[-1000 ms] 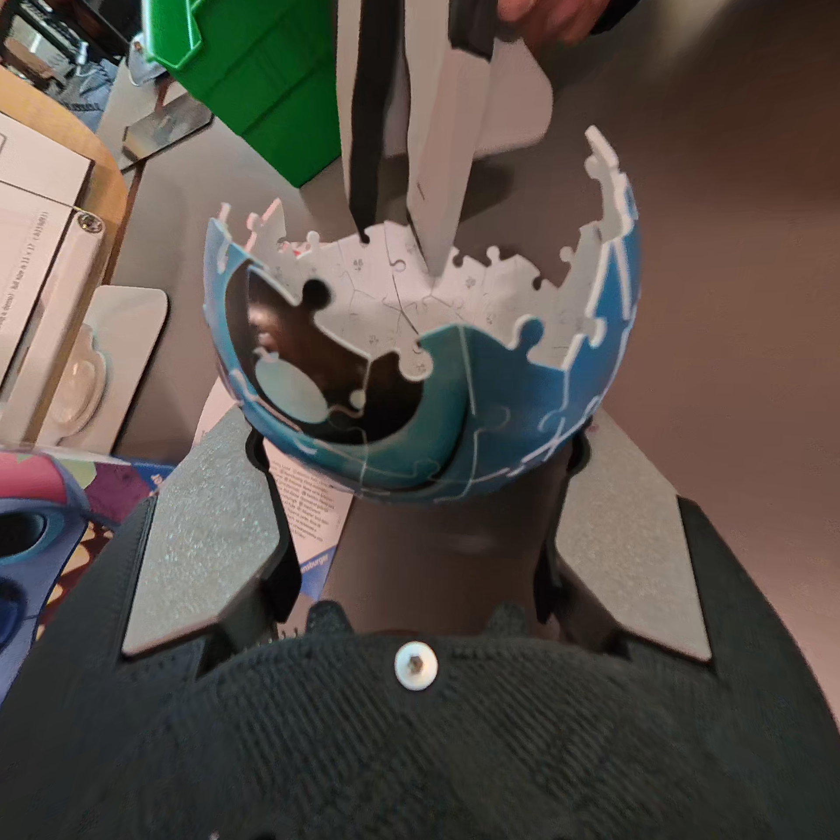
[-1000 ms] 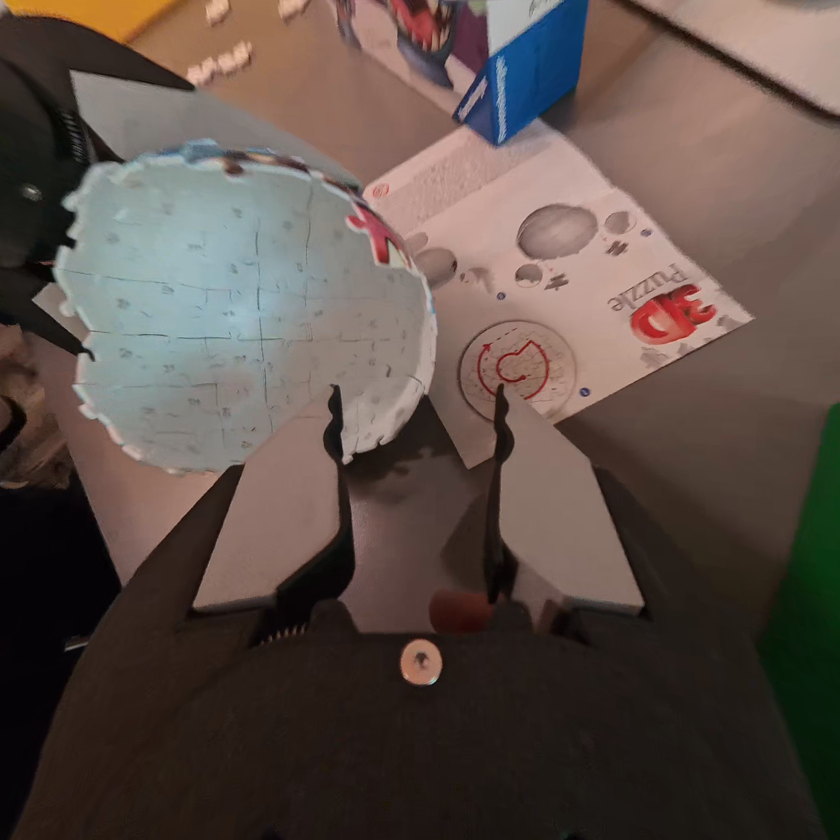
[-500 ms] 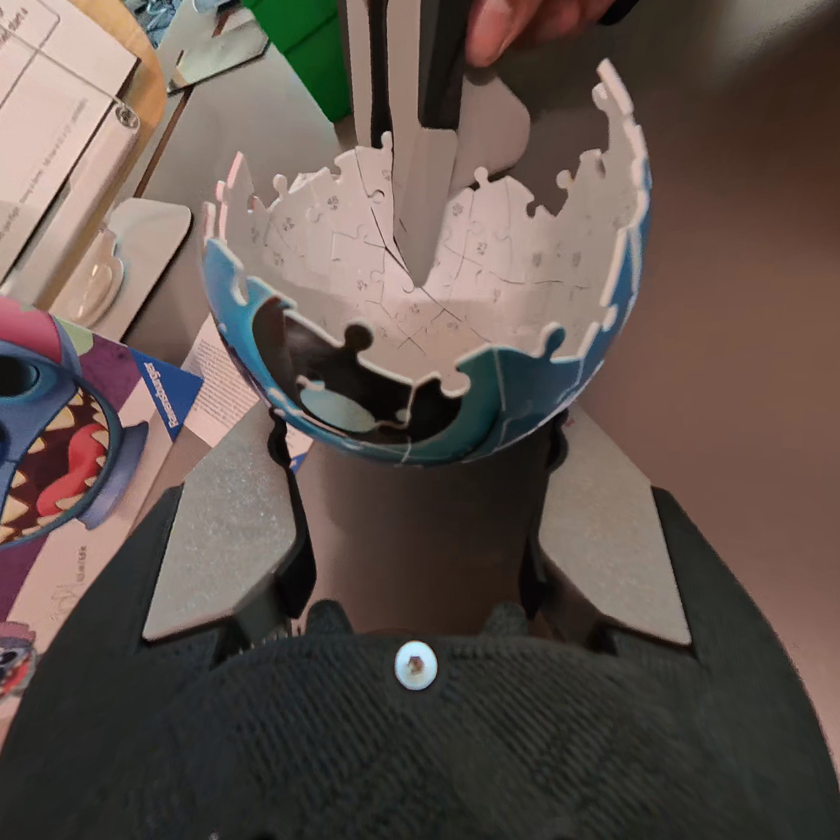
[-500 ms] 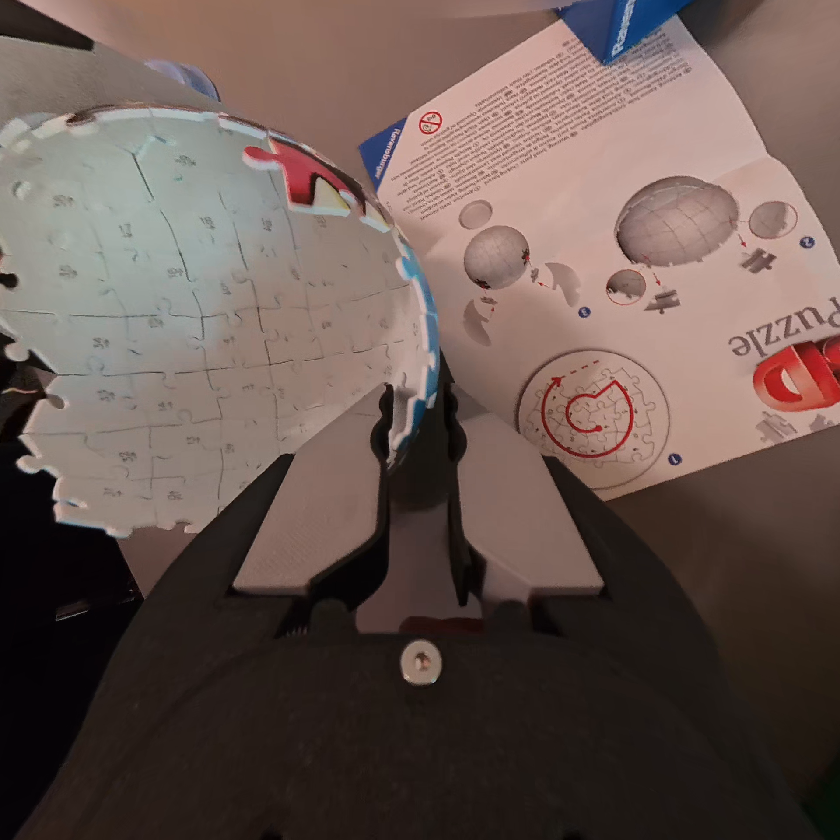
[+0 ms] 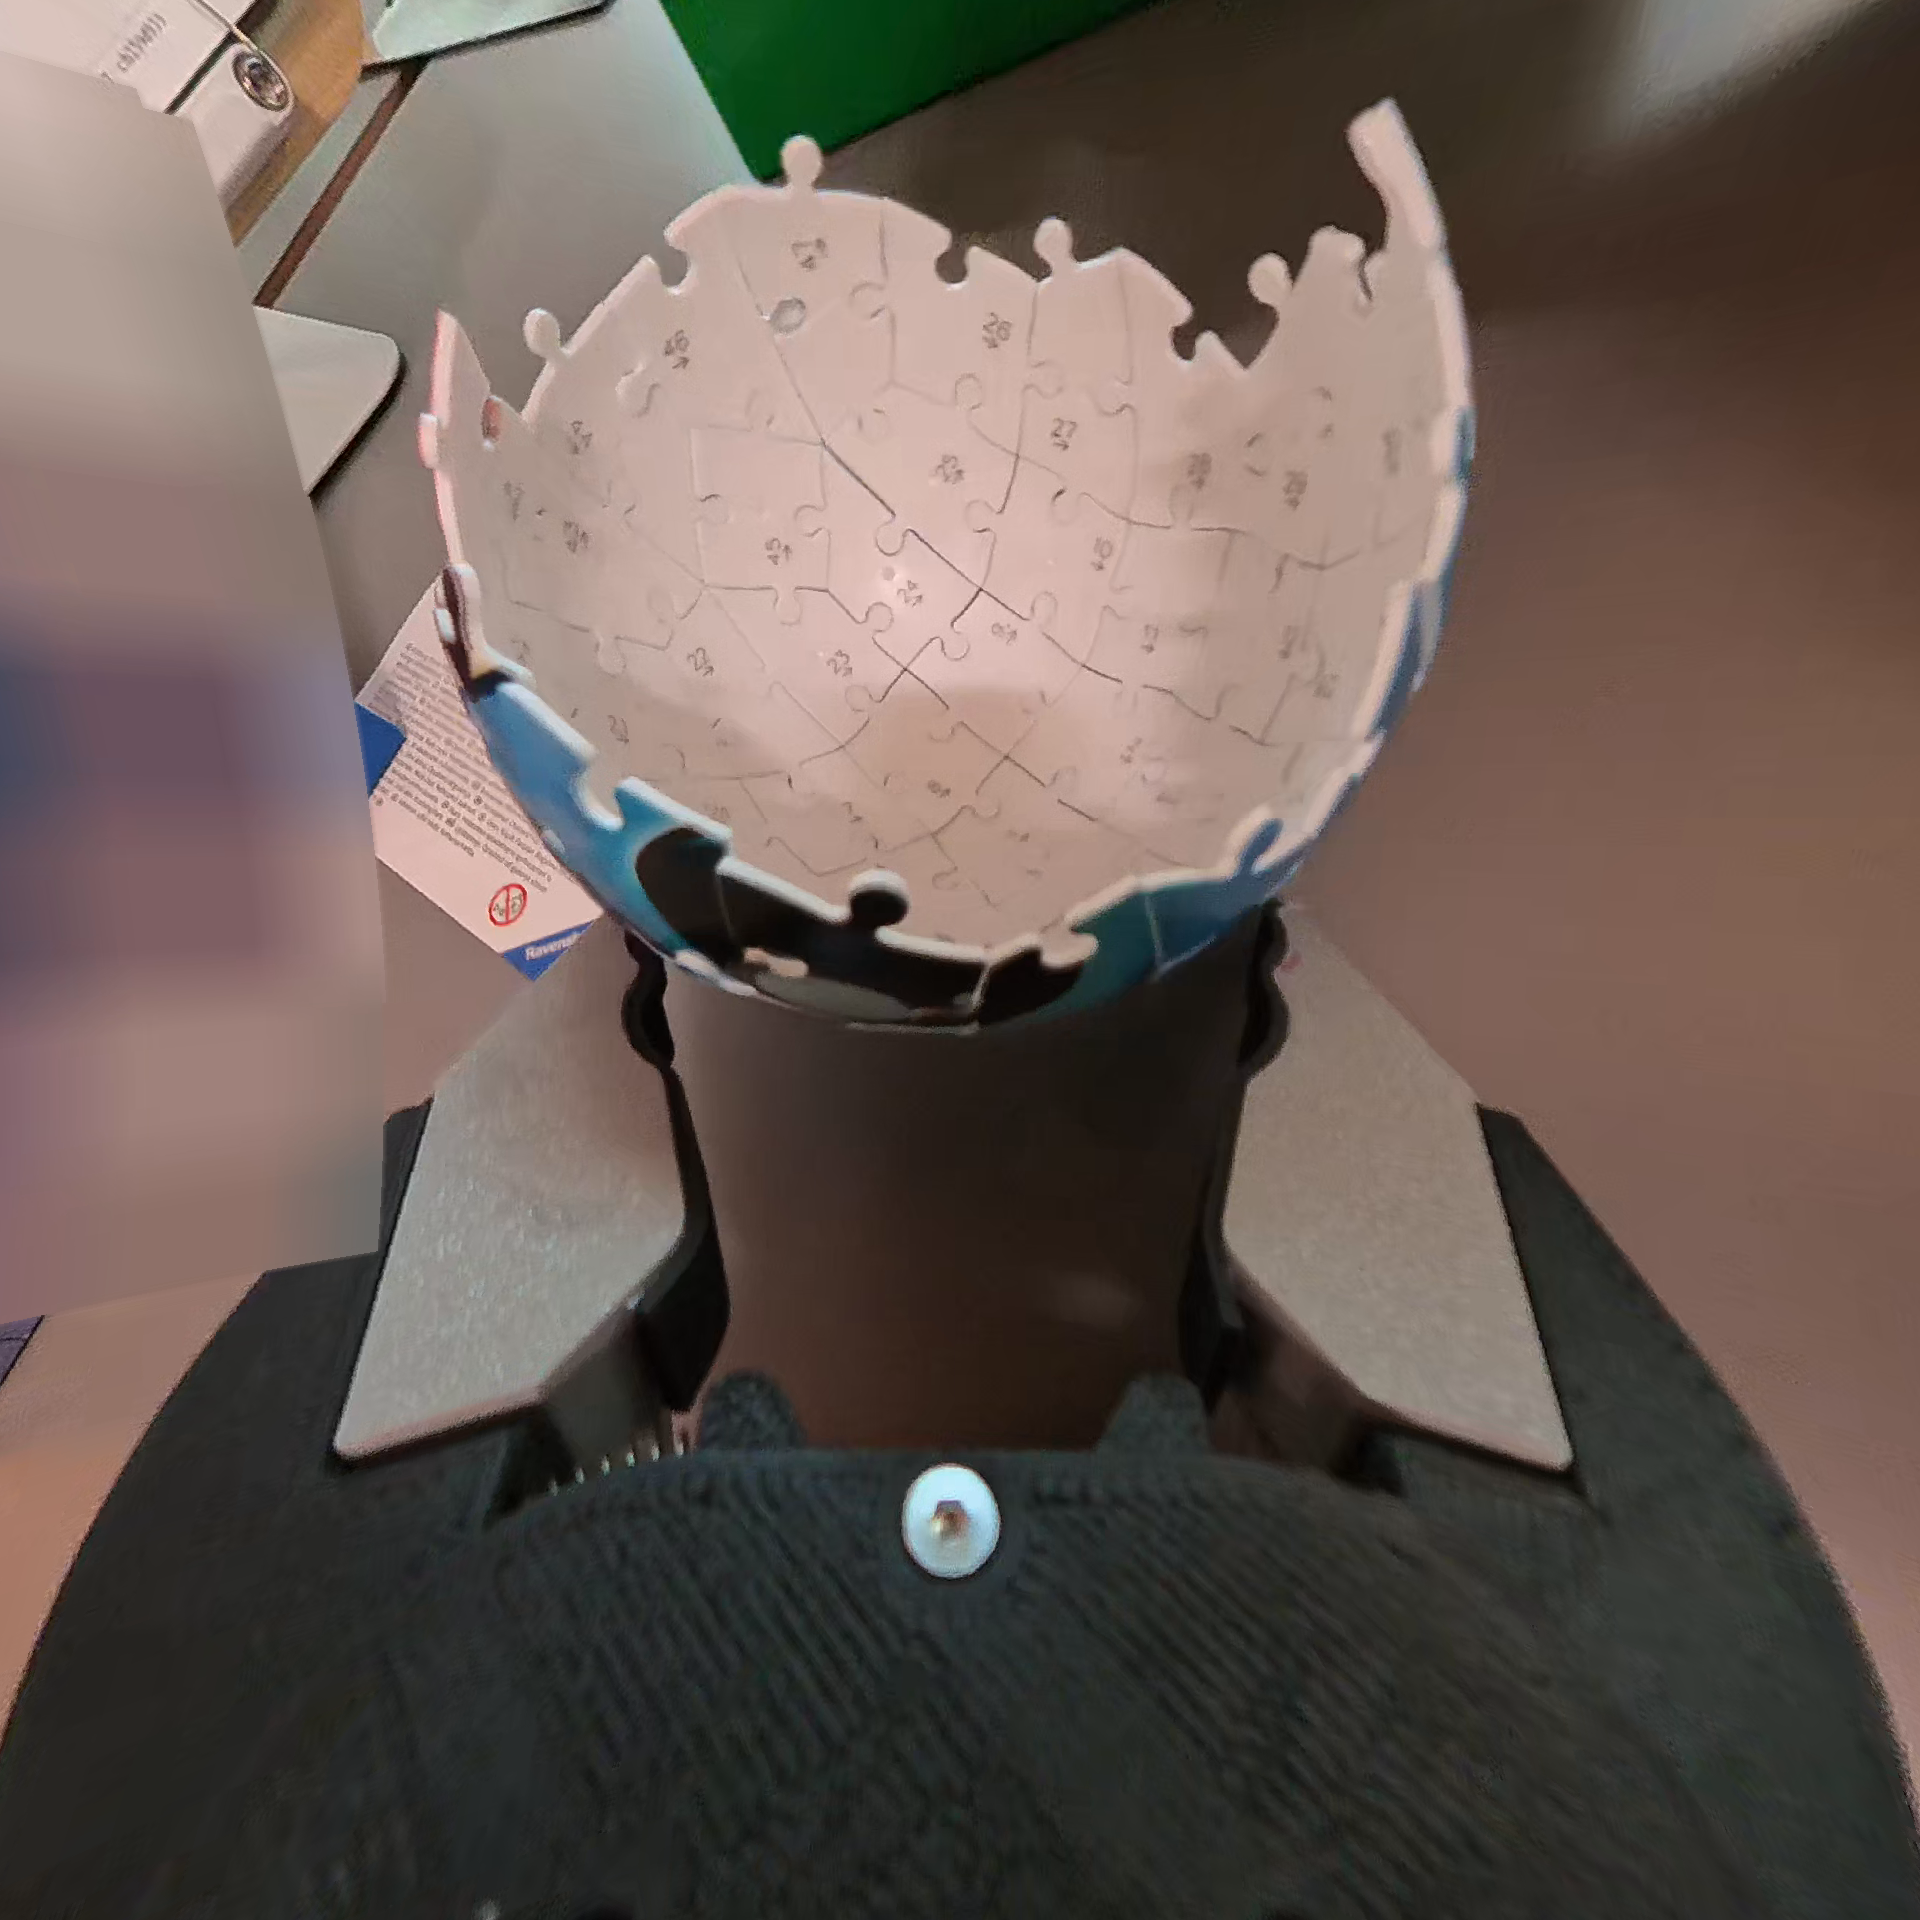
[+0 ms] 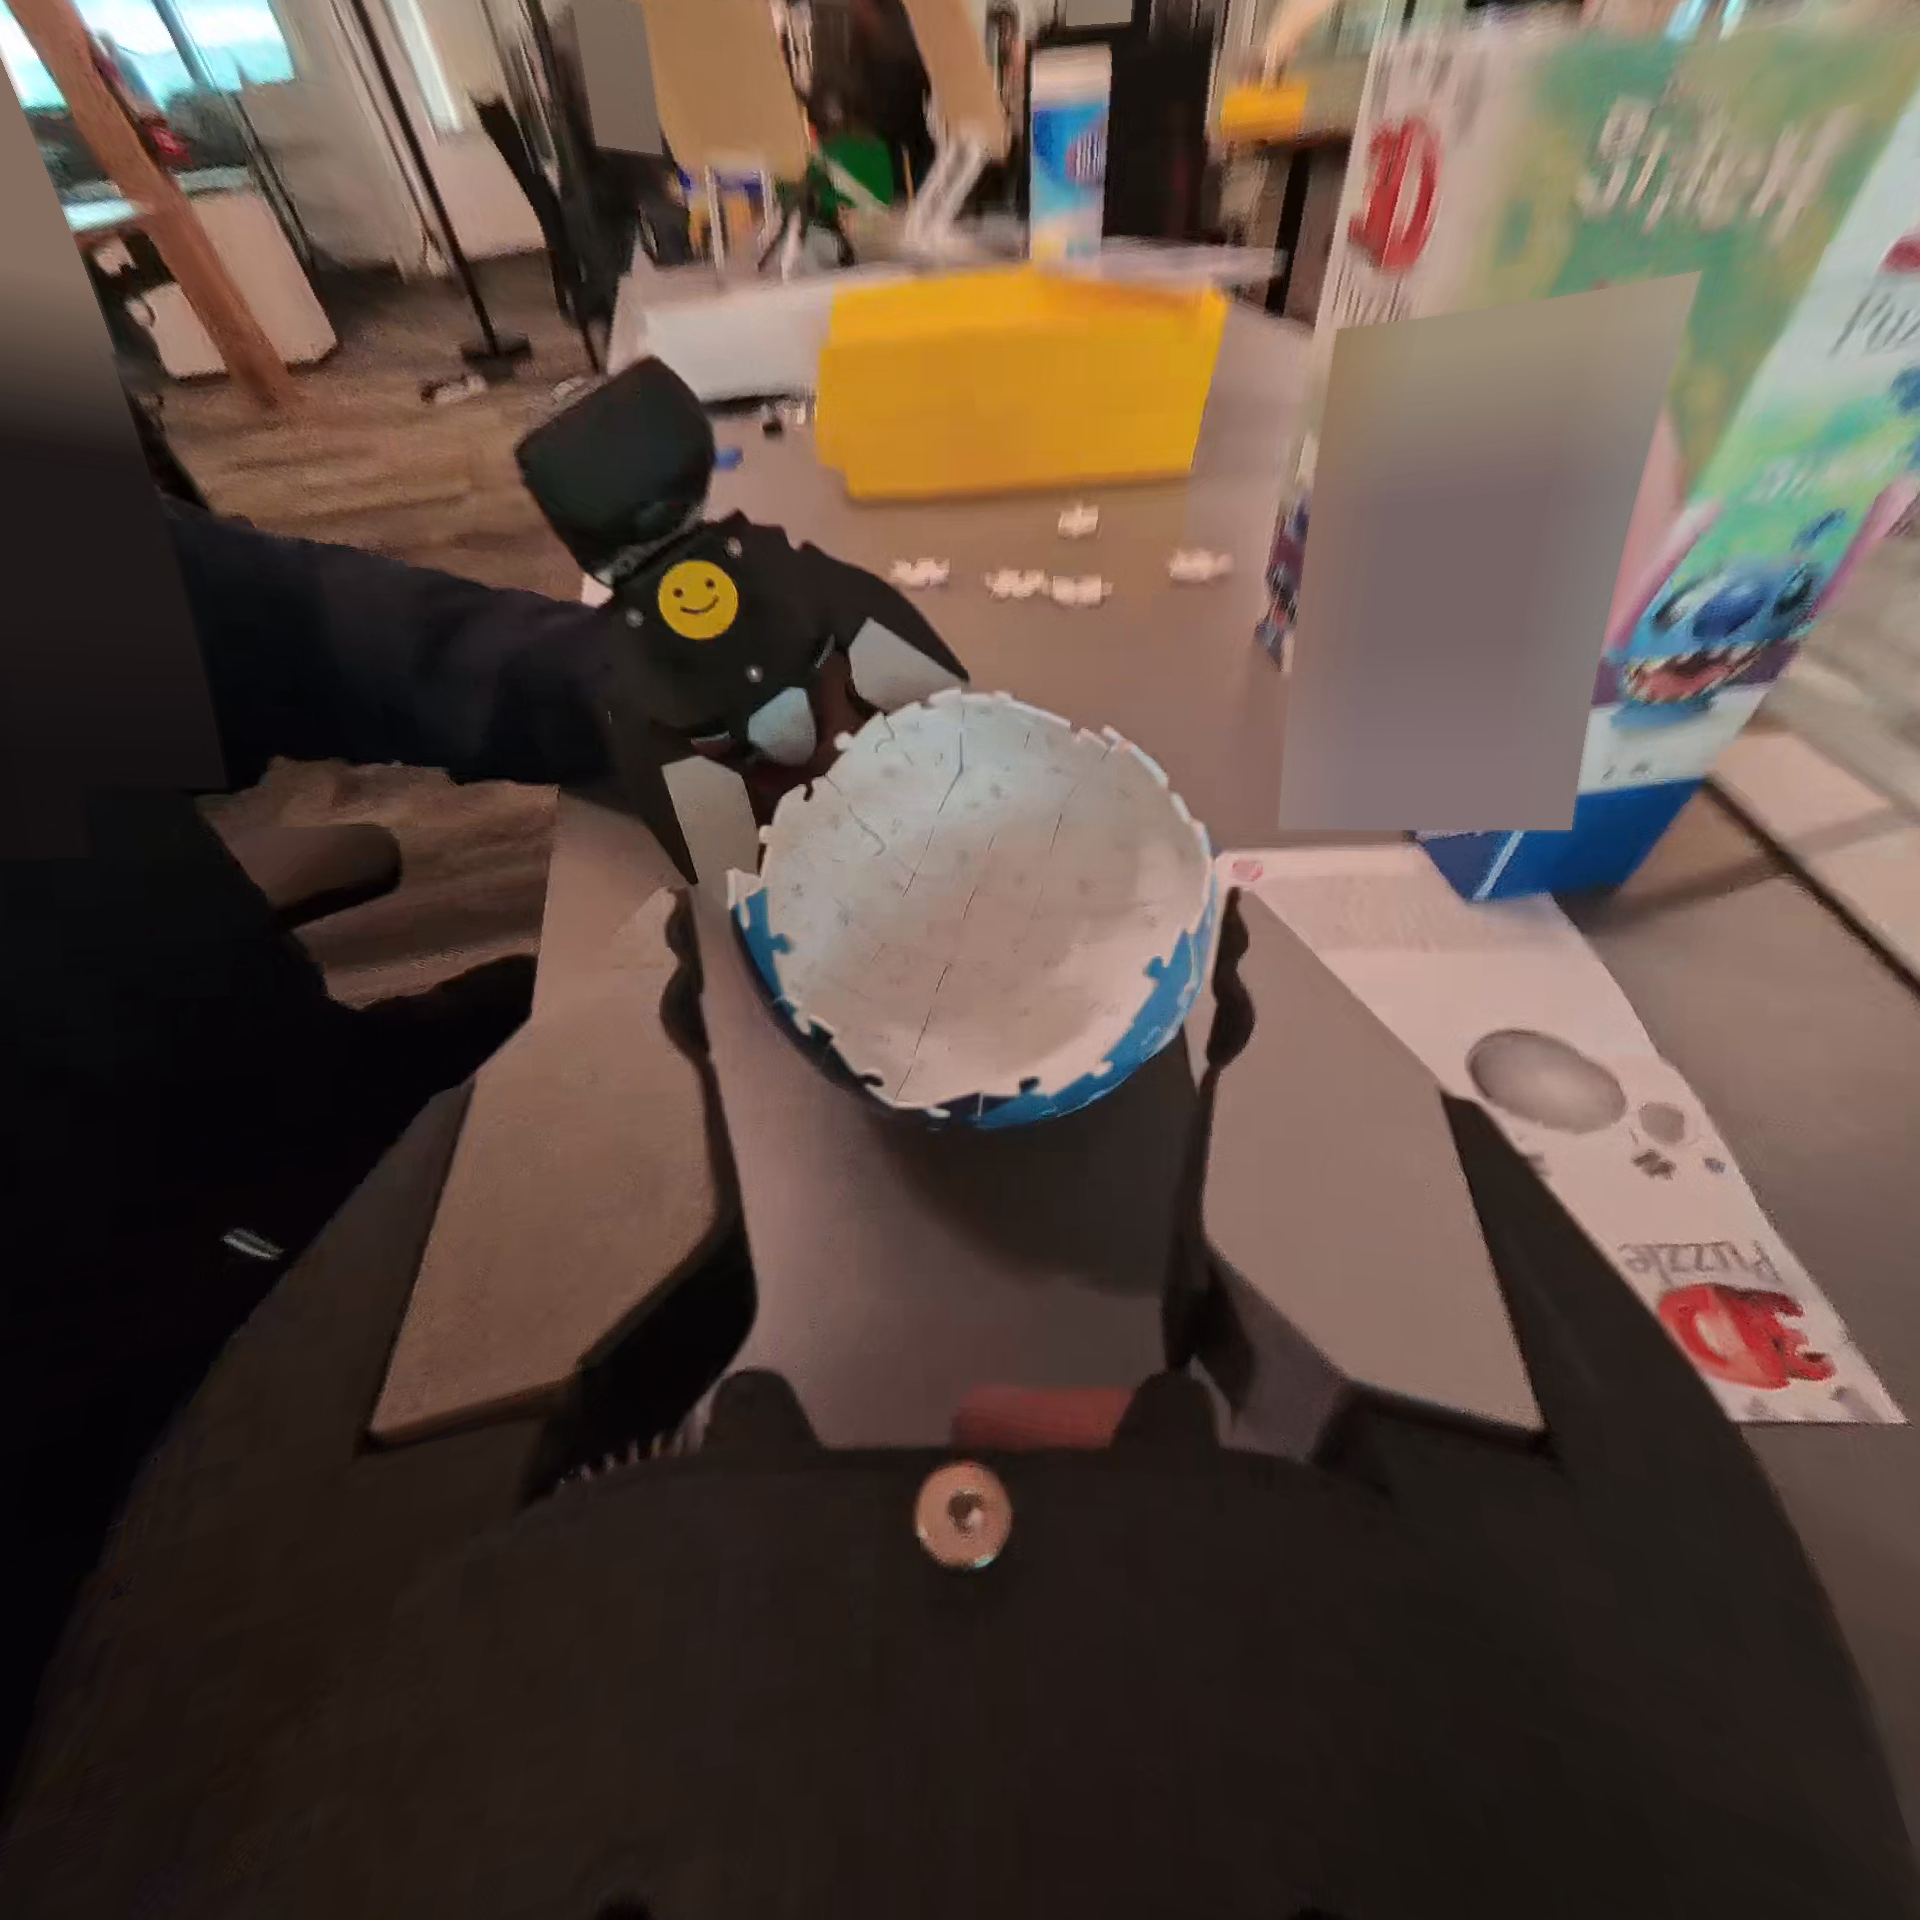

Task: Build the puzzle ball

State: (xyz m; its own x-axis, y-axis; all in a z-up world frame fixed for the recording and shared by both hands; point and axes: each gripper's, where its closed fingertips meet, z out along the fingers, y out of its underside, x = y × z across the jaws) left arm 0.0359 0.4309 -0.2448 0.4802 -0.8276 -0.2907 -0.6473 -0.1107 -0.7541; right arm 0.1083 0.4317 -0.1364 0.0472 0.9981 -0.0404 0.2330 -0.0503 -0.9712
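The half-built puzzle ball is an open bowl, white inside and blue and black outside, with a jagged rim. My left gripper holds its lower part between both fingertips, jaws wide apart. In the right wrist view the ball sits low over the grey table, with the left gripper on its far left side. My right gripper is open and empty. Its fingertips stand either side of the ball's near half, apart from it.
The instruction sheet lies right of the ball and also shows in the left wrist view. The puzzle box stands at the back right. Loose white pieces lie before a yellow bin. A green bin stands behind. The tips of one gripper are about 15 cm away from the tips of the other.
My right gripper let go of the ball's rim, opened wide and drew back. The ball tipped so that its inside faces the left camera more. The left gripper kept its hold.
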